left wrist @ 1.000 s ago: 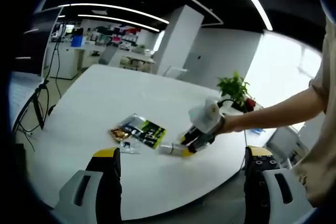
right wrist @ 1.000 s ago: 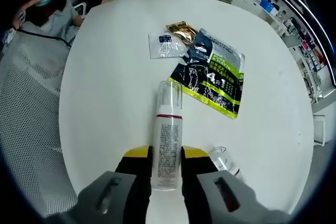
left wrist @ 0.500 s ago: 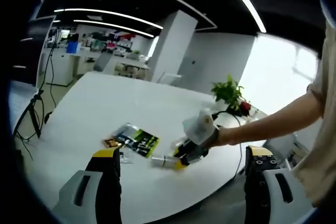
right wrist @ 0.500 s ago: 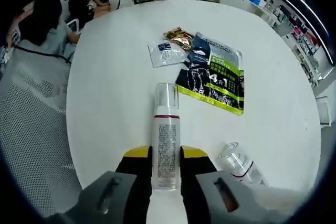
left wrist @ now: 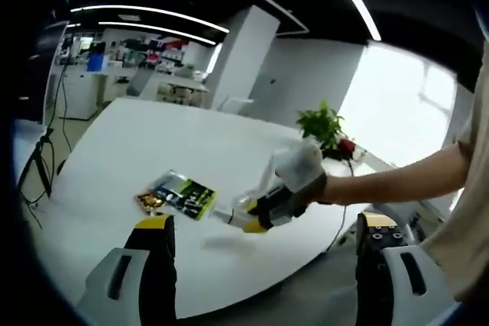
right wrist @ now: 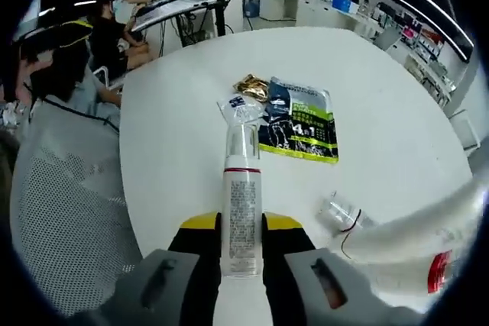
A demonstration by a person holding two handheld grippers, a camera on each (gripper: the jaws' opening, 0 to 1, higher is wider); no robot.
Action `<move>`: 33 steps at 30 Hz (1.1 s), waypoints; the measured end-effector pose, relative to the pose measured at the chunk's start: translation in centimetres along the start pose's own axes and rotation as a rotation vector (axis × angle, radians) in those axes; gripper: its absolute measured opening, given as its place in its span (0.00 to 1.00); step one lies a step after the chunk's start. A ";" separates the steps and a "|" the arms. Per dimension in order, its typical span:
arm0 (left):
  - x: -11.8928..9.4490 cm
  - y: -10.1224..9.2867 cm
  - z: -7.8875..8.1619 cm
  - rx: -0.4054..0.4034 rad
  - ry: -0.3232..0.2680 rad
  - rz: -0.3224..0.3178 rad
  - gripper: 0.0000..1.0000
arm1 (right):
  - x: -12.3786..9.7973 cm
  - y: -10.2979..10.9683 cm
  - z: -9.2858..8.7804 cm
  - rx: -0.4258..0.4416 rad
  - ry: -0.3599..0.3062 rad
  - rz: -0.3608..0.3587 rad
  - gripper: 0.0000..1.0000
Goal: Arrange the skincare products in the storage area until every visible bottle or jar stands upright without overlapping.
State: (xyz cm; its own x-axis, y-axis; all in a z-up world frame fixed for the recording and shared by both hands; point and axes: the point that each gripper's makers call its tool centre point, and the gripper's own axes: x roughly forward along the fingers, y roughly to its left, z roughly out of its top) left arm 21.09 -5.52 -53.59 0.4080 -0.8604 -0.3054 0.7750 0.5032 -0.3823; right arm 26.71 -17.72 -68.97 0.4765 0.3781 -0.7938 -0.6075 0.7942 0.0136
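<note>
My right gripper (right wrist: 241,224) is shut on a white bottle (right wrist: 241,211) with a clear cap and a red ring; the bottle points away along the jaws, above the white round table (right wrist: 176,150). In the left gripper view a gloved hand (left wrist: 299,175) holds that gripper (left wrist: 262,215) and bottle (left wrist: 229,217) over the table, with a shadow beneath. A second clear-capped bottle (right wrist: 338,215) lies on its side to the right, its body hidden behind a white blurred shape (right wrist: 412,250). My left gripper (left wrist: 266,223) is open, with nothing between its jaws.
A dark green pack (right wrist: 298,124), a gold sachet (right wrist: 254,85) and a white sachet (right wrist: 238,106) lie flat beyond the bottle. A grey mesh chair (right wrist: 69,211) and seated people are left of the table. A potted plant (left wrist: 321,124) stands at the table's far side.
My right gripper has risen with the bottle still in it, so the table looks farther off. The white blurred shape now covers the lying bottle's body. The left gripper stays open.
</note>
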 end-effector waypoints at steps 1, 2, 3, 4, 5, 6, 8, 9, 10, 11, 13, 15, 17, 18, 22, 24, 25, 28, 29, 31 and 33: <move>0.0 -0.2 0.0 0.002 0.001 -0.002 0.97 | -0.4 0.0 0.1 0.016 -0.017 -0.004 0.19; 0.1 -0.4 0.1 0.004 -0.001 -0.006 0.97 | -1.0 0.1 0.0 0.031 -0.033 -0.007 0.19; 0.2 -0.7 0.2 0.006 0.001 -0.011 0.97 | -1.4 0.2 0.0 0.043 -0.045 -0.010 0.19; 0.3 -1.0 0.1 0.008 0.009 -0.020 0.97 | -2.0 0.2 0.0 0.067 -0.065 -0.017 0.19; 0.4 -1.1 0.1 0.010 0.013 -0.024 0.97 | -2.4 0.2 0.0 0.080 -0.081 -0.023 0.19; 0.4 -1.4 0.0 0.018 0.019 -0.029 0.97 | -3.0 0.3 0.0 0.102 -0.104 -0.026 0.19; 0.5 -1.9 0.0 0.029 0.027 -0.036 0.97 | -3.8 0.4 -0.2 0.126 -0.127 -0.036 0.19; 0.6 -2.1 0.0 0.035 0.030 -0.039 0.97 | -4.3 0.5 -0.3 0.138 -0.142 -0.044 0.19; 0.7 -2.3 0.1 0.040 0.032 -0.043 0.97 | -4.7 0.6 -0.4 0.152 -0.157 -0.046 0.19; 0.7 -2.5 0.1 0.042 0.032 -0.048 0.97 | -5.1 0.7 -0.4 0.167 -0.174 -0.049 0.19; 0.9 -3.0 0.1 0.046 0.034 -0.061 0.97 | -6.1 0.9 -0.6 0.187 -0.202 -0.063 0.19; 1.1 -3.4 0.0 0.054 0.041 -0.071 0.95 | -7.0 1.0 -0.6 0.211 -0.242 -0.075 0.19; 1.3 -3.8 -0.2 0.066 0.047 -0.078 0.95 | -7.9 1.3 -0.4 0.249 -0.296 -0.075 0.19; 1.4 -4.0 -0.3 0.070 0.049 -0.077 0.95 | -8.3 1.4 -0.6 0.253 -0.303 -0.075 0.19; 2.0 -4.9 -0.6 0.056 0.061 -0.081 0.95 | -9.9 1.6 -1.0 0.282 -0.354 -0.073 0.19; 2.3 -5.4 -0.5 0.057 0.066 -0.084 0.95 | -10.8 1.8 -1.1 0.305 -0.384 -0.060 0.19; 2.6 -6.0 -0.5 0.059 0.068 -0.086 0.95 | -11.1 1.9 -1.1 0.317 -0.395 -0.051 0.19; 3.4 -7.0 -0.3 0.057 0.066 -0.091 0.95 | -12.1 2.0 -1.2 0.354 -0.436 -0.023 0.19; 3.7 -7.3 -0.2 0.053 0.064 -0.087 0.95 | -12.4 2.2 -1.1 0.367 -0.452 -0.008 0.19; 4.1 -7.8 -0.1 0.044 0.063 -0.083 0.95 | -13.3 2.4 -0.9 0.402 -0.497 0.029 0.19; 4.7 -8.5 0.0 0.029 0.058 -0.085 0.95 | -14.3 2.6 -0.7 0.449 -0.541 0.076 0.19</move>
State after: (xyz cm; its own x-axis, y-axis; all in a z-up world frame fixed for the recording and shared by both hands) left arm 16.37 -13.82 -51.75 0.3117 -0.8934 -0.3234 0.8199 0.4249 -0.3837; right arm 17.85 -21.37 -58.05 0.7630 0.5310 -0.3685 -0.3863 0.8317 0.3987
